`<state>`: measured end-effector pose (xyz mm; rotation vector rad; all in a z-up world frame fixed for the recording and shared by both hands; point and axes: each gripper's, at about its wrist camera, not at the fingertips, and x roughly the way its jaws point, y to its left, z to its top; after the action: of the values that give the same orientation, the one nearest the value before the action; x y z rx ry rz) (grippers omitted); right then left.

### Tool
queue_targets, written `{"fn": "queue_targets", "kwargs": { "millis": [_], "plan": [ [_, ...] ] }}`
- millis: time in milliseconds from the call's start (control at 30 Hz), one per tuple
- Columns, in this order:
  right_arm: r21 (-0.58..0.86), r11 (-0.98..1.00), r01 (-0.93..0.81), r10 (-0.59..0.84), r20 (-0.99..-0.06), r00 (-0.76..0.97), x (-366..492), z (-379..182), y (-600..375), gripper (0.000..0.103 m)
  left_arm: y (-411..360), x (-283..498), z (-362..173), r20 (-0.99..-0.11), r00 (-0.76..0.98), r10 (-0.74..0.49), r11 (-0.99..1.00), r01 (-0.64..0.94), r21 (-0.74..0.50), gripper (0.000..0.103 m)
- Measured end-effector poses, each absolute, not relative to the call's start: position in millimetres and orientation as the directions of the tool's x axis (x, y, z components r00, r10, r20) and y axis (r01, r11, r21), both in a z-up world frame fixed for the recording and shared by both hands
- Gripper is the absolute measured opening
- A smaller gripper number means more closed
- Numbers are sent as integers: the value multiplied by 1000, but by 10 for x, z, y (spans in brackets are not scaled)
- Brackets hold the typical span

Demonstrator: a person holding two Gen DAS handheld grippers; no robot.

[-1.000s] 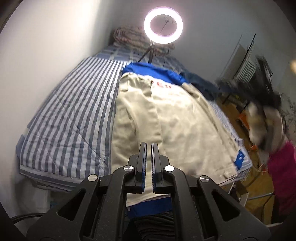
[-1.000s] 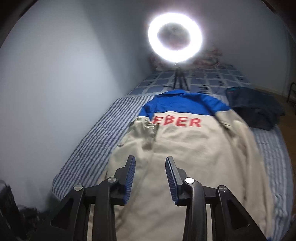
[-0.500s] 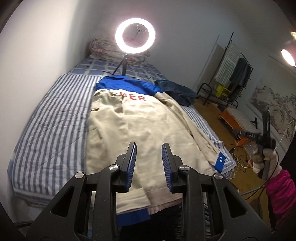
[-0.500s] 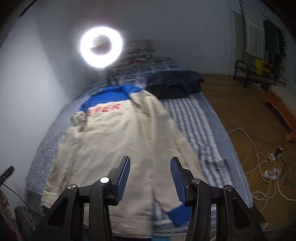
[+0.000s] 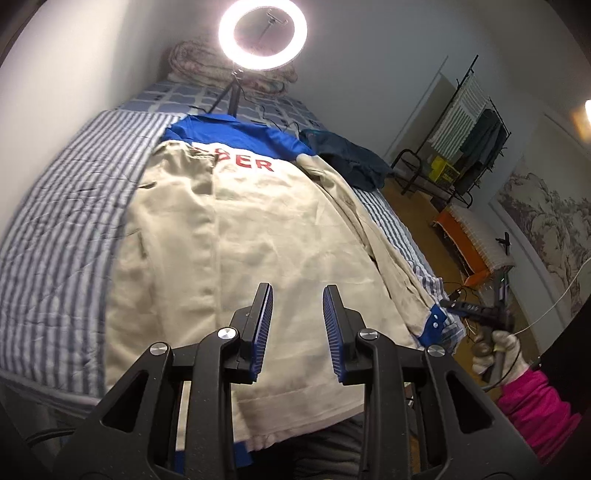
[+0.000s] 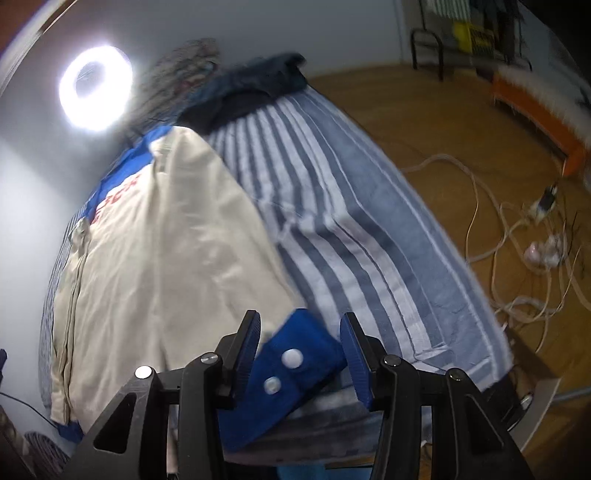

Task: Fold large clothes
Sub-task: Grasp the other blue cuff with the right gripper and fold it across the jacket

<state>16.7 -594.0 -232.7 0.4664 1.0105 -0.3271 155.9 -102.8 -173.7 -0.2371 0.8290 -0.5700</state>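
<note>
A beige jacket [image 5: 258, 236] with a blue yoke and red letters lies back-up along the striped bed [image 5: 55, 236]. Its left sleeve is folded in over the back. The right sleeve runs down the bed's right edge to a blue cuff [image 5: 432, 325]. My left gripper [image 5: 297, 291] hovers open over the jacket's lower back, nothing between its fingers. My right gripper [image 6: 301, 332] is open, pointing steeply down at the blue cuff [image 6: 291, 362], whose two white snaps show between its fingers. Seen from the left wrist, the right gripper [image 5: 452, 305] is held by a gloved hand in a pink sleeve.
A lit ring light [image 5: 263, 35] on a tripod stands at the bed's head, before a folded quilt [image 5: 192, 62]. A dark blue garment [image 5: 347, 158] lies beside the jacket's shoulder. Right of the bed are wooden floor, loose cables [image 6: 517, 240], an orange bench [image 5: 476, 254] and a clothes rack [image 5: 469, 122].
My left gripper went from shut to open. The right hand swung right and down from above the jacket's middle to the blue cuff at the bed's right edge, widening slightly.
</note>
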Motion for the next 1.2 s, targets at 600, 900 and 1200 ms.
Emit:
{"fn": "queue_targets", "kwargs": {
  "millis": [600, 900, 1200],
  "plan": [
    [101, 927, 362, -137, -806, 576, 49, -1879, -5358, 0, -1454, 2110, -1914, -623, 470, -626, 780, 392, -488, 28],
    [-14, 996, 83, -67, -728, 682, 191, -1379, -4190, 0, -1258, 2064, -1789, -595, 520, -612, 789, 355, -502, 28],
    [-100, 929, -357, 100, -859, 502, 389, -2322, -2758, 0, -1109, 2051, -1847, -624, 546, -559, 825, 296, -481, 28]
  ]
}}
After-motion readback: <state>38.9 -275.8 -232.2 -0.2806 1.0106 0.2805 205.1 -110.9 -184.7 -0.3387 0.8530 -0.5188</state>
